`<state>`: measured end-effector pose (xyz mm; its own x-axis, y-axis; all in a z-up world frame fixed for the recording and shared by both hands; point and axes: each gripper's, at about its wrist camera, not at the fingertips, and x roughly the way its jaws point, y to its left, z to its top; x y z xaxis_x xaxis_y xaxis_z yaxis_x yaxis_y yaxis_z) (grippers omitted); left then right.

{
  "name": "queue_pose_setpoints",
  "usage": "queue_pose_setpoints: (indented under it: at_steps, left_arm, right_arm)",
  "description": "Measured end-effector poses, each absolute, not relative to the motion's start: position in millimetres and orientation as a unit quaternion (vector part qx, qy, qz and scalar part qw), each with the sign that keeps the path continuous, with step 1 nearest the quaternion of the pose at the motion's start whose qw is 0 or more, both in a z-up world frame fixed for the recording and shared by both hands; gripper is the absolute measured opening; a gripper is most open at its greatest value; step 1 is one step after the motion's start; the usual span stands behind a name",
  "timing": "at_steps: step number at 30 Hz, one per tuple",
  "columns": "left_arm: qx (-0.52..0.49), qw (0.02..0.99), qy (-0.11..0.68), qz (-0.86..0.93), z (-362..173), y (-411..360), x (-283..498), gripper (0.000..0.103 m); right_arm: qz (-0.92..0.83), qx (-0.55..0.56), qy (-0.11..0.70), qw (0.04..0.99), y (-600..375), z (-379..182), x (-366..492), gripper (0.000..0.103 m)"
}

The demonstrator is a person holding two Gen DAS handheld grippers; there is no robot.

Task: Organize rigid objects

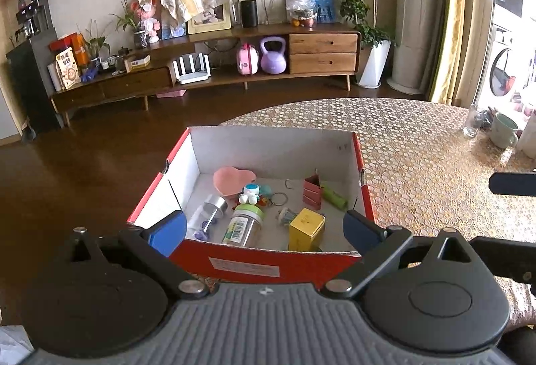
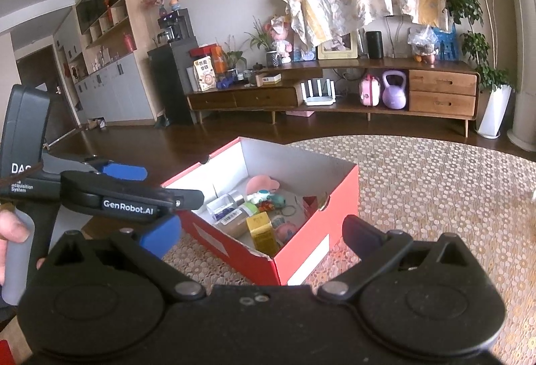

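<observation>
Red shoebox (image 1: 254, 261) sitting open-topped on the patterned bench (image 1: 418, 164), filling the centre of the left wrist view and lying toward 12 o'clock of the left gripper (image 1: 264, 226). Holding a jumble of rigid pieces: pink heart dish (image 1: 232, 180) at the far side, toward 11 o'clock; white and blue toy figure (image 1: 250, 192) just beside it; clear jar with green lid (image 1: 246, 224) lying on its side near the middle; clear container with silver cap (image 1: 209, 214) toward 9 o'clock, also on its side; yellow carton (image 1: 306, 229) against the near wall, toward 5 o'clock; small red box (image 1: 312, 192) and green tube (image 1: 334, 196) toward 2 o'clock, side by side; key ring (image 1: 278, 198) between the toy and the red box.

Left fingers (image 1: 167, 231) spread wide, released, gripping nothing, straddling the near wall of the shoebox. Right gripper (image 2: 261, 239) likewise spread and empty, hovering off the near corner of the shoebox, its fingers (image 2: 361, 239) above the bench. Hand (image 2: 13, 231) showing at 9 o'clock in the right wrist view, wrapped on the left gripper's handle.

Mug (image 1: 504, 130) and drinking glass (image 1: 474, 122) standing well apart from the shoebox, toward 2 o'clock on the bench.
</observation>
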<state>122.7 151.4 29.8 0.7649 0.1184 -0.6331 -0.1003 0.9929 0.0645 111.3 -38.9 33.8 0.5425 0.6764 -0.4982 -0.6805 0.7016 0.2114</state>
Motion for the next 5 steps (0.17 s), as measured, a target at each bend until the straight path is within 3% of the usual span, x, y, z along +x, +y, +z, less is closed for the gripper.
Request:
queue_pose_setpoints:
  at_steps: [5]
  left_arm:
    - [0.007,0.939,0.339,0.061,30.3,152.3,123.7,0.100]
  right_arm:
    - [0.385,0.000,0.287,0.877,-43.5,30.8,111.2,0.103]
